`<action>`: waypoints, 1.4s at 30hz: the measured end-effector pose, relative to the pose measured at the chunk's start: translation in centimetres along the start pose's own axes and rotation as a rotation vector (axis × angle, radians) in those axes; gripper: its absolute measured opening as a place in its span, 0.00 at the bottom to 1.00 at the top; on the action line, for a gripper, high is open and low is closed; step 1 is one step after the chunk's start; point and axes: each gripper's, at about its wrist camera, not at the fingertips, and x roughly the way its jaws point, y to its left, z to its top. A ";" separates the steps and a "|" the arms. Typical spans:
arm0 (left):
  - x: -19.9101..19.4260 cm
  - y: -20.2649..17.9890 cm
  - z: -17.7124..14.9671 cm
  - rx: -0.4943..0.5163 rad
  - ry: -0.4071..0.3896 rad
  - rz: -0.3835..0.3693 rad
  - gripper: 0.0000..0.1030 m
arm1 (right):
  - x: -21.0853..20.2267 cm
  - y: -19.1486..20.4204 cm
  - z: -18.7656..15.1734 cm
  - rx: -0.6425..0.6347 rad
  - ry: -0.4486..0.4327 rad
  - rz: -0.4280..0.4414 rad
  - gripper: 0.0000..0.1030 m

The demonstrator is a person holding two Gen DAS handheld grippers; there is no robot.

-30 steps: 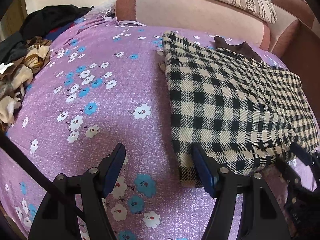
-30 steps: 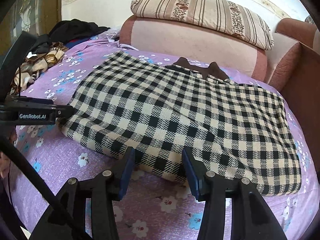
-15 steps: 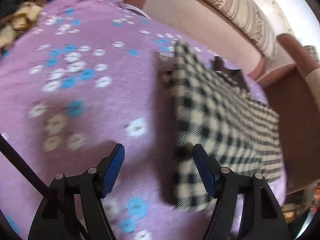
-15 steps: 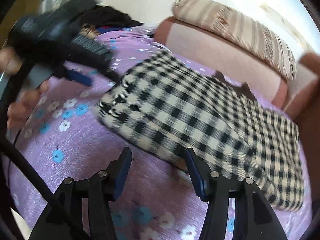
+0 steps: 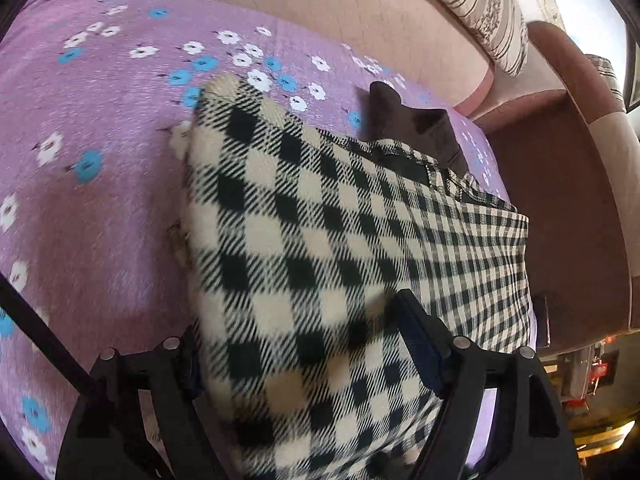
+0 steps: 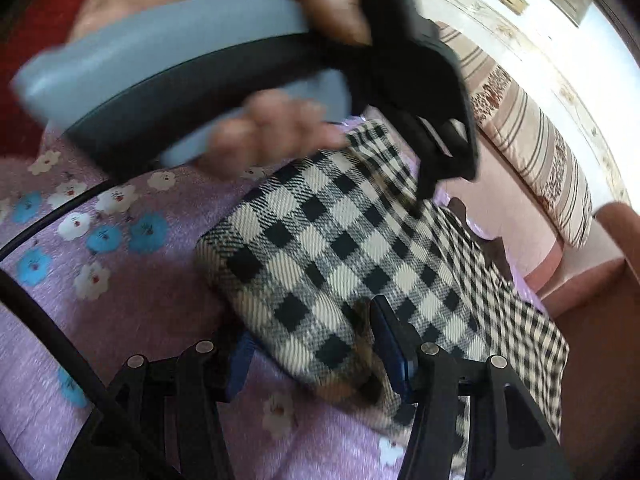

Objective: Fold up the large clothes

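A black-and-cream checked garment (image 5: pixel 328 240) lies folded flat on the purple flowered bed cover (image 5: pixel 80 128), its dark brown collar (image 5: pixel 412 124) at the far end. My left gripper (image 5: pixel 298 344) is open, its jaws astride the garment's near left edge. My right gripper (image 6: pixel 310 344) is open too, with the garment's near corner (image 6: pixel 320 280) between its jaws. In the right wrist view the left gripper body (image 6: pixel 424 92) and the hand holding it hang over the garment's far left edge.
A pink and brown sofa back (image 5: pixel 360 12) with a striped pillow (image 5: pixel 484 8) runs behind the bed cover. A brown armrest (image 5: pixel 560 208) stands along the right side. The pillow also shows in the right wrist view (image 6: pixel 532 152).
Both grippers have dropped and moved forward onto the garment's left edge. The left gripper swung right over the fabric. Both remain open.
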 end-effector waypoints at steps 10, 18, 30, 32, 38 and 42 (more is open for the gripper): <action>-2.8 -5.2 0.3 0.033 -0.043 0.060 0.15 | -2.5 -2.3 -0.1 0.090 -0.082 -0.017 0.09; -0.5 -20.5 1.6 0.218 -0.058 0.055 0.14 | -7.7 -10.0 -4.1 0.153 -0.132 -0.203 0.09; 7.2 -33.2 1.2 0.360 0.022 0.062 0.39 | -6.1 -23.6 -15.4 0.506 0.101 -0.163 0.44; 4.7 -32.4 1.6 0.323 -0.026 0.030 0.50 | -6.4 -24.4 -16.5 0.517 0.111 -0.157 0.53; -1.4 -29.2 1.4 0.248 -0.165 0.026 0.62 | -8.1 -27.8 -18.5 0.652 0.124 -0.165 0.53; -2.4 -27.3 -1.5 0.268 -0.195 0.105 0.62 | -11.0 -32.4 -19.6 0.818 -0.002 -0.184 0.56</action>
